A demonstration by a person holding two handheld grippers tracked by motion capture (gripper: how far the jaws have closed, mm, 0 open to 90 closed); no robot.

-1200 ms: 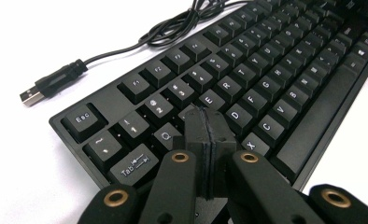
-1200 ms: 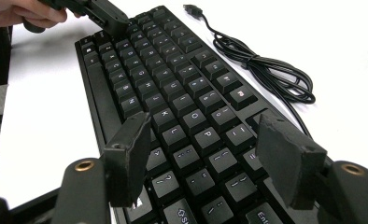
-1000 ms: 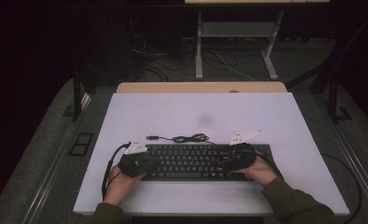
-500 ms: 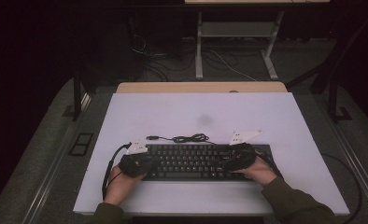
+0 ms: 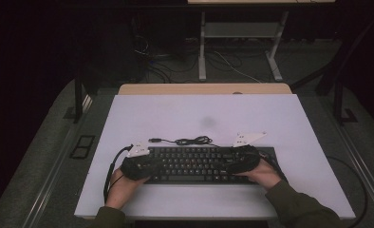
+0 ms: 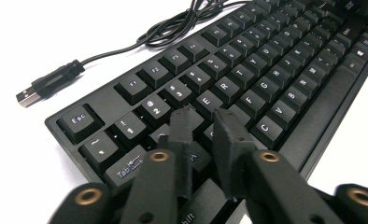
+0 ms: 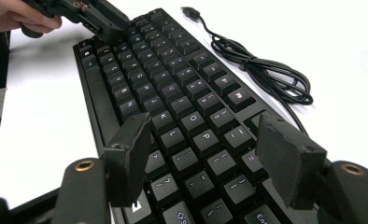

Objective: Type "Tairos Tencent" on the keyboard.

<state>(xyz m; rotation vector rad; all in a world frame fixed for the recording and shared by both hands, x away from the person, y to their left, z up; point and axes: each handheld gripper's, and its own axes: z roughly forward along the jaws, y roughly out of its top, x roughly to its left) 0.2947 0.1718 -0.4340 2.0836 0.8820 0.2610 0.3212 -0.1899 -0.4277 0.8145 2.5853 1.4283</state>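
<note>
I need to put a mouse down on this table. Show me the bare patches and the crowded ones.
The widest bare stretch of the white table lies between the coiled cable and the far edge. A narrower strip runs between the keyboard and the near edge. The table's left and right margins beside the keyboard are also free. It is crowded over the keyboard ends, where the left tongs and right tongs sit.

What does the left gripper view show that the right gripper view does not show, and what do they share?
Left gripper view alone: the Esc key and Tab key at the keyboard's corner, and the left gripper from close up, its fingers a narrow gap apart, having just been opening, nothing between them.

Right gripper view alone: the right gripper with fingers wide apart above the P key, and a hand holding the other gripper.

Both: the black keyboard, its coiled cable, the USB plug and the white table.
</note>
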